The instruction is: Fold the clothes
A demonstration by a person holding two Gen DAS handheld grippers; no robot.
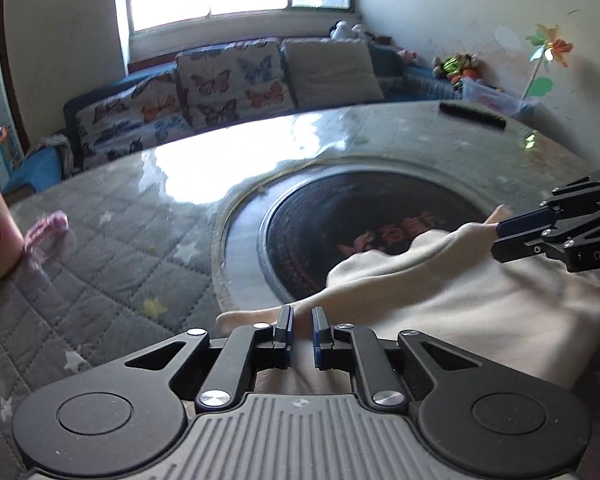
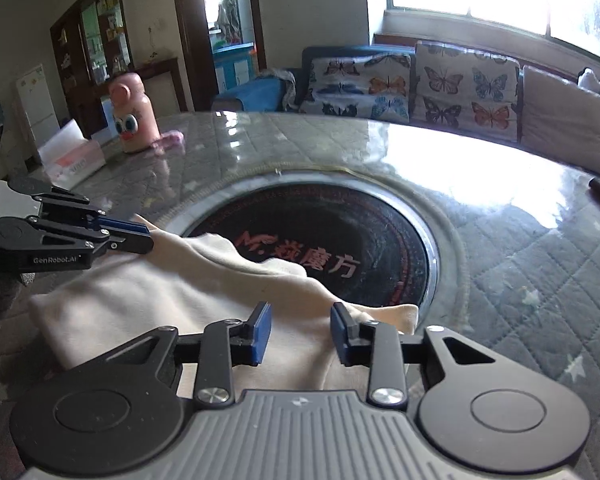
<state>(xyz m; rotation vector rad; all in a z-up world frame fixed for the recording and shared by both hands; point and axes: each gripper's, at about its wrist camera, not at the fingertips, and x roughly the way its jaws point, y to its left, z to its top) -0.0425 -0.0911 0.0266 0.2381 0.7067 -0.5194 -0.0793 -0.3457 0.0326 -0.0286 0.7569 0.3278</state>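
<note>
A cream garment point(image 1: 460, 312) lies at the near side of the round table, its far edge raised and stretched between both grippers. My left gripper point(image 1: 302, 332) is shut on that edge at the garment's left end, the pads nearly together with cloth pinched between them. In the right wrist view it shows at the left point(image 2: 150, 240), clamped on the cloth. My right gripper point(image 2: 302, 332) stands with its blue pads a little apart and a bunched fold of the garment point(image 2: 140, 304) between them. From the left wrist view, the right gripper point(image 1: 498, 236) grips the lifted right corner.
The table has a grey quilted cover point(image 1: 100, 280) under glass and a dark round disc point(image 2: 320, 220) in the middle. A pink bottle point(image 2: 134, 120) and a white box point(image 2: 72, 156) stand at the far left. A black bar point(image 1: 472, 116) lies at the far right, with a butterfly-cushion sofa point(image 1: 228, 80) behind it.
</note>
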